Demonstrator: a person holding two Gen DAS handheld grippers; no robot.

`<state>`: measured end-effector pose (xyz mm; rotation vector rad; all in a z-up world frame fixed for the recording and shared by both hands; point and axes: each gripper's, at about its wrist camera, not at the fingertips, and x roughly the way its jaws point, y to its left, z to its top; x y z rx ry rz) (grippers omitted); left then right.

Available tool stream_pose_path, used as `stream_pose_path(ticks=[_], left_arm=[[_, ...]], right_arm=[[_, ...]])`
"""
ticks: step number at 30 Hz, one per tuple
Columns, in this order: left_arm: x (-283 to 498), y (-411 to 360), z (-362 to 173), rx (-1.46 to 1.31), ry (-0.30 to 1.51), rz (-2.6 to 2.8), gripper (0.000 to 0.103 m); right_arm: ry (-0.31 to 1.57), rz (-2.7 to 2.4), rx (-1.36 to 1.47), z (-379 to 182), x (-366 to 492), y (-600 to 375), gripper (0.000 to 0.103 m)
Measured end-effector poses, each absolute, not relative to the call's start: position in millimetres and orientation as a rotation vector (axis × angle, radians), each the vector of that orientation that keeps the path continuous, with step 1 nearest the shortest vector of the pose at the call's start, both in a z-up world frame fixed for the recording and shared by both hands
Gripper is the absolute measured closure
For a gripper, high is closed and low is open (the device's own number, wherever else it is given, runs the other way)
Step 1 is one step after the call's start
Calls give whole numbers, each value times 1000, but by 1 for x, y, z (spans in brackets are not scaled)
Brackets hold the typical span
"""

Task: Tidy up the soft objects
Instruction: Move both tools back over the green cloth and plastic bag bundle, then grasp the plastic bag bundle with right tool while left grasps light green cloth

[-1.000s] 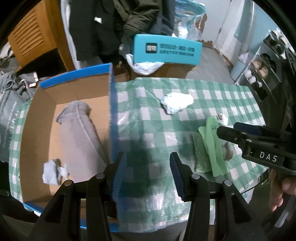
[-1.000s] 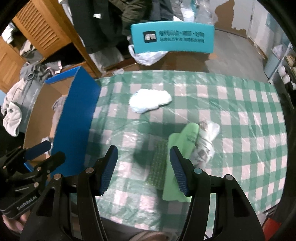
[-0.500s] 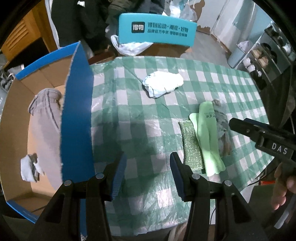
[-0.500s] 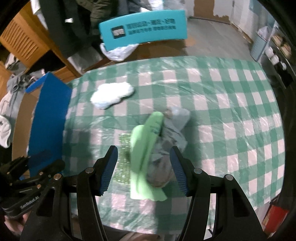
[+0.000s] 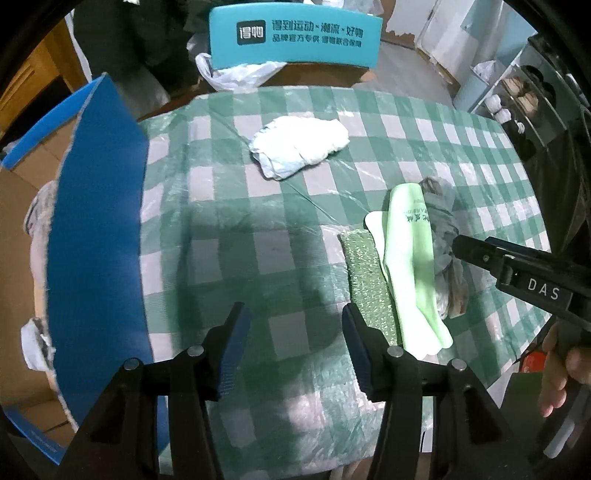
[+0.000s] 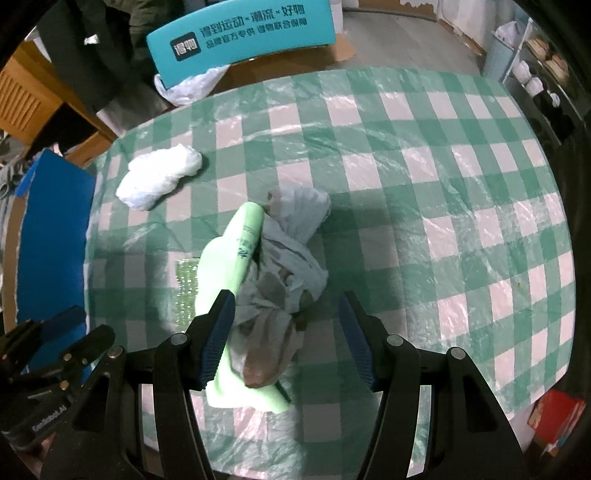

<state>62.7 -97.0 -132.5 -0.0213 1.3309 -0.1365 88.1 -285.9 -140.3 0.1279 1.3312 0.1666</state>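
Green-and-white checked cloth under a clear plastic sheet (image 5: 258, 206) covers the table, and from where I stand the sorting looks only partly done. Nearest, at six o'clock in the left wrist view, the left gripper (image 5: 293, 345) has its jaws opening over bare cloth with nothing between them. Just off its right finger, toward three o'clock, lies a green sponge pad (image 5: 365, 284), touching a light green cloth (image 5: 410, 266), and a crumpled grey plastic bag (image 5: 445, 236) is bunched against the far side of that. The right gripper (image 6: 286, 336) hangs steeply over this same pile, jaws about half spread; the grey bag and the edge of the green cloth sit in the gap, but I see no pad pressing on them, so I judge nothing is gripped yet. Farther out, toward twelve o'clock, a white crumpled wad (image 5: 299, 146) lies well apart from the pile. At nine o'clock stands a blue cardboard box (image 5: 96, 221), its flap up; inside I can make out a grey garment (image 5: 40, 206) and a scrap of white (image 5: 35, 343), so some items seem put away already. By my count four soft things remain on the table. Beyond the table edge a teal chair back (image 5: 295, 35) closes the view.
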Motion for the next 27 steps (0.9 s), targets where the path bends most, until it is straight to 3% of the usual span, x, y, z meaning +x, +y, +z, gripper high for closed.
stream_pose_path(ticks=[21, 23, 24, 27], left_arm=[[79, -119, -168, -48, 1405, -163, 50], [80, -121, -170, -40, 1412, -166, 50], [80, -123, -171, -35, 1415, -166, 50], [80, -126, -174, -26, 1421, -168, 50]], right_arm=[[1407, 209, 98, -179, 96, -273, 44], [1409, 208, 80, -183, 95, -271, 51], [1408, 202, 67, -183, 95, -271, 61], [1407, 181, 56, -181, 94, -278, 75]])
